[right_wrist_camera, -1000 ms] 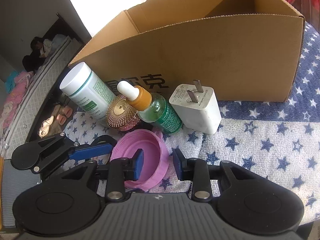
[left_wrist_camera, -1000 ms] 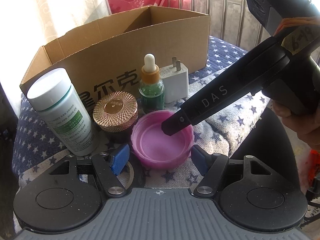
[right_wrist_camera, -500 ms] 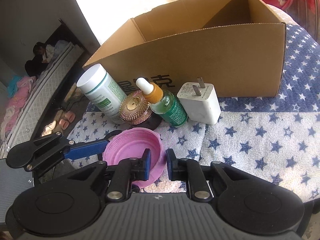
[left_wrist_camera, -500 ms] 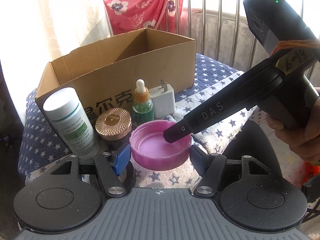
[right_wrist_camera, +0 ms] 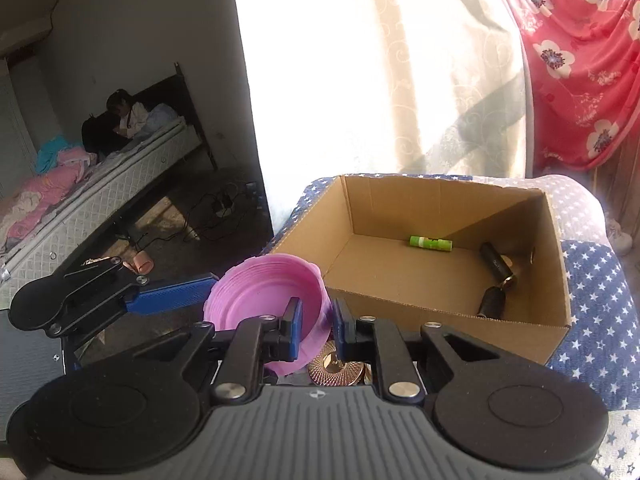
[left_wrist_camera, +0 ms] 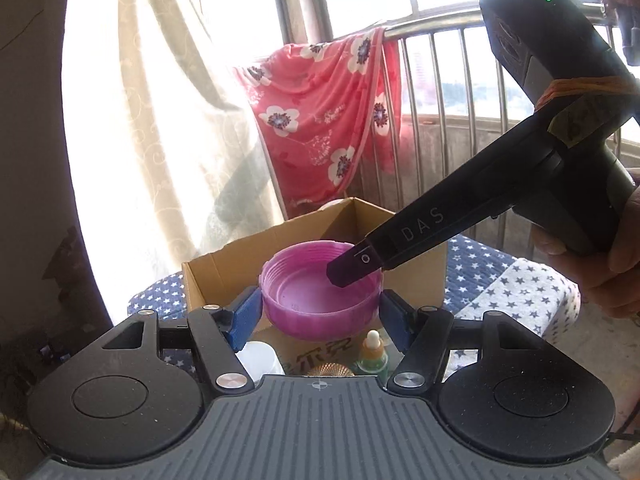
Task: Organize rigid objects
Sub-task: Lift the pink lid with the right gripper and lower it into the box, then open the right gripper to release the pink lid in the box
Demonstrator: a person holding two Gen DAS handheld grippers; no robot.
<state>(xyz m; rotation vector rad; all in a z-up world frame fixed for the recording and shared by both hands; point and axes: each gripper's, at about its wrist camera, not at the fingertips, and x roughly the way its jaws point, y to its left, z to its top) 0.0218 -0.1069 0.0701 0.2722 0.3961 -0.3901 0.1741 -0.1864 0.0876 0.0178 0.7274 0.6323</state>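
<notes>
A pink plastic lid hangs in the air in front of the cardboard box. My right gripper is shut on the lid's rim. My left gripper brackets the lid, its blue pads at both sides of it; contact is unclear. The box holds a green tube and black cylinders with keys. Below the lid I see a white bottle, a gold ribbed cap and a green dropper bottle.
The box stands on a star-patterned cloth. A pink flowered blanket hangs on a railing behind. A curtain is at the back. A bed lies far left.
Both grippers have risen with the pink lid, from the cloth up to box height. The right gripper has closed tighter on the rim. The box interior has come into view.
</notes>
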